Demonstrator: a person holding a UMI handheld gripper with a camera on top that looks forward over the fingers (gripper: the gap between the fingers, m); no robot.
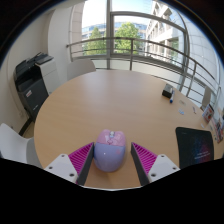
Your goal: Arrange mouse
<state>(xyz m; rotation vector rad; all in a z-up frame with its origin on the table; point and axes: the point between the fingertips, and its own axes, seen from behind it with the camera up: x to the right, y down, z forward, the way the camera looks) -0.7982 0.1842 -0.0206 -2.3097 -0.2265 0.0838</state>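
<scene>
A lavender computer mouse (110,153) sits between my gripper's (112,156) two fingers, over the near edge of the round wooden table (110,105). Both magenta pads (82,158) lie against its sides, so the gripper is shut on the mouse. The mouse's front end points away from me, and its underside is hidden. A black mouse mat (194,146) with a purple pattern lies on the table to the right, beyond the right finger and apart from the mouse.
Small objects (168,92) lie at the table's far right, with more things at its right rim (212,112). A white chair (12,143) stands at the near left, and a dark printer (32,78) further back left. Windows and a railing are behind.
</scene>
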